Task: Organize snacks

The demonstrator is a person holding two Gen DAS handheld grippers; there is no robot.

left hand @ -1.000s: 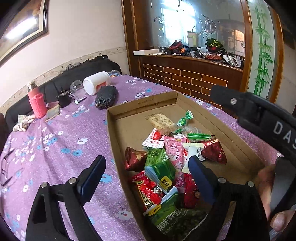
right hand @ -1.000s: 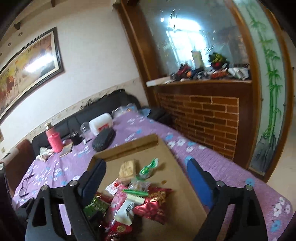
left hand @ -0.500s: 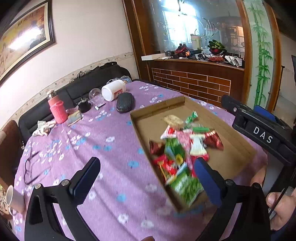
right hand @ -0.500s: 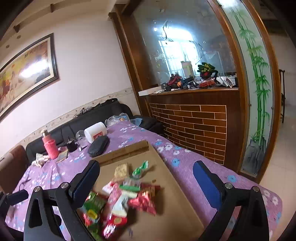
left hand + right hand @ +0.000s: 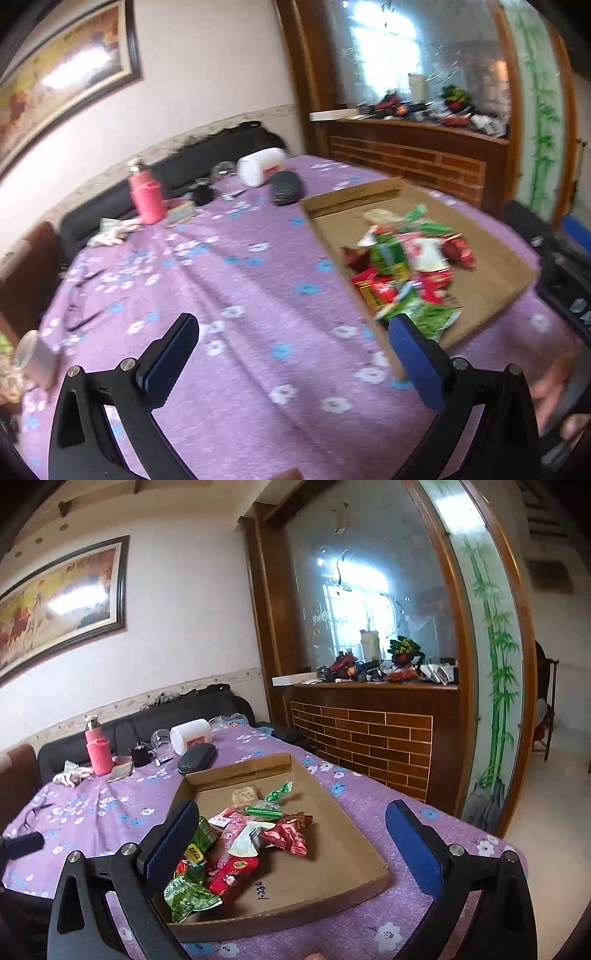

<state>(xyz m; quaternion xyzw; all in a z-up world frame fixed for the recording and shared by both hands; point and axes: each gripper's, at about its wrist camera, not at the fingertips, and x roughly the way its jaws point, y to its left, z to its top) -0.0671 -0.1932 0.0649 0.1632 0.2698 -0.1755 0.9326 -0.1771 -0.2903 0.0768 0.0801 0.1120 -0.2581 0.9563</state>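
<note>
Both grippers hang above the table with nothing between the fingers: left gripper [image 5: 291, 354] spread wide over bare purple tablecloth [image 5: 229, 280], right gripper [image 5: 291, 834] spread wide over the cardboard tray [image 5: 332, 853]. My read: they're held high to take in the whole tray. Snacks [image 5: 236, 845] sit in one loose heap at the tray's left side, overlapping: green pea bag nearest, red foil pack, pink and white wrappers, green candy farther back. Rest of the tray floor is bare.
</note>
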